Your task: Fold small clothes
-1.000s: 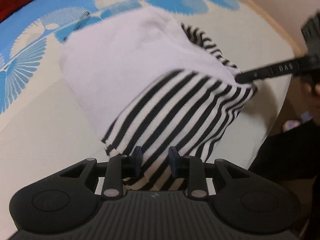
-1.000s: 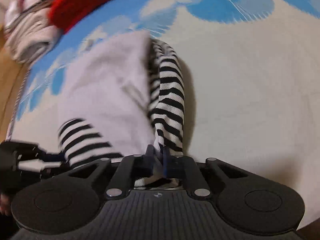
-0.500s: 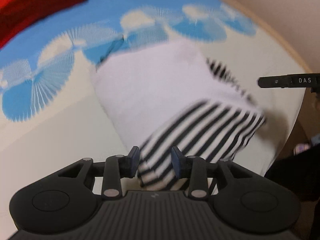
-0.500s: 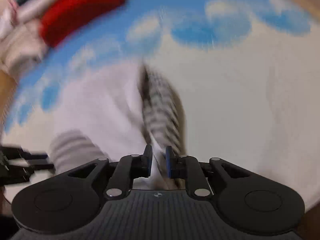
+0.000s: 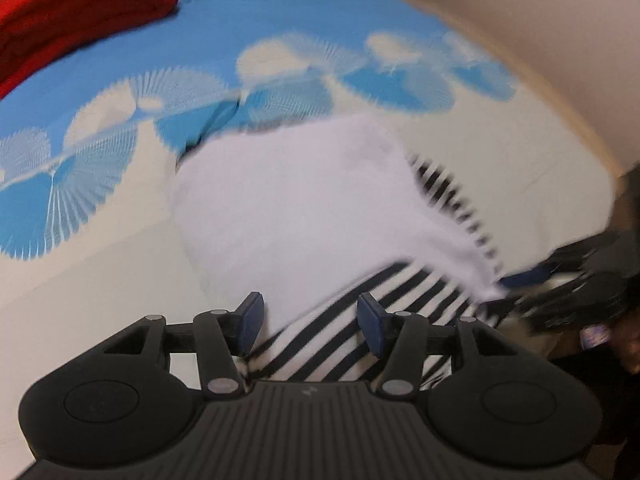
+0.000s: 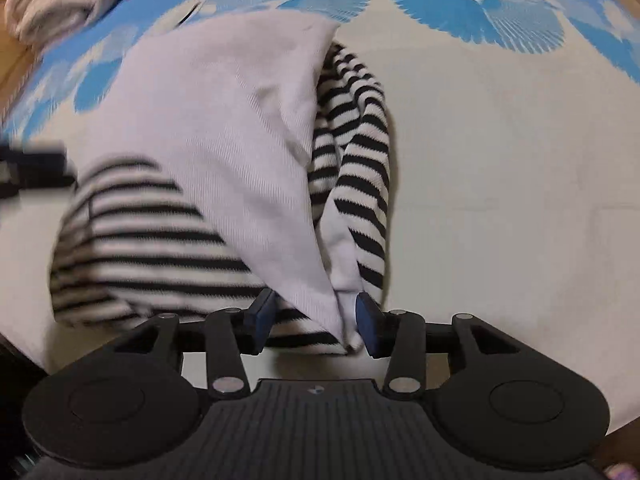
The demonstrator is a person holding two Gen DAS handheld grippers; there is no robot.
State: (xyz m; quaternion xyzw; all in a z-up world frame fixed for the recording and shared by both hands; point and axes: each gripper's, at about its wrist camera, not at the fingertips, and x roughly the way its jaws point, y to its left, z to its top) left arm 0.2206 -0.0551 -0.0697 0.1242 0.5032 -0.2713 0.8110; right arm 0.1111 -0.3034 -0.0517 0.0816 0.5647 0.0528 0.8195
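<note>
A small white garment with black-and-white striped sleeves (image 5: pixel 304 216) lies folded on the cream and blue patterned cloth (image 5: pixel 100 272). In the left wrist view my left gripper (image 5: pixel 310 328) is open, its jaws apart over the striped sleeve edge (image 5: pixel 360 336). In the right wrist view the same garment (image 6: pixel 224 128) lies ahead, and my right gripper (image 6: pixel 316 322) is open with the white corner of the garment (image 6: pixel 340 320) lying between its pads. The striped sleeve (image 6: pixel 360 168) runs along the garment's right side.
A red folded cloth (image 5: pixel 76 12) lies at the far left. A pile of pale clothes (image 6: pixel 52 4) sits at the far left in the right wrist view. The table edge runs along the right (image 5: pixel 568 120). The right gripper shows blurred at the left view's right (image 5: pixel 580 280).
Both grippers have opened and let go of the garment. The garment now lies flat on the cloth. Both grippers have drawn back slightly.
</note>
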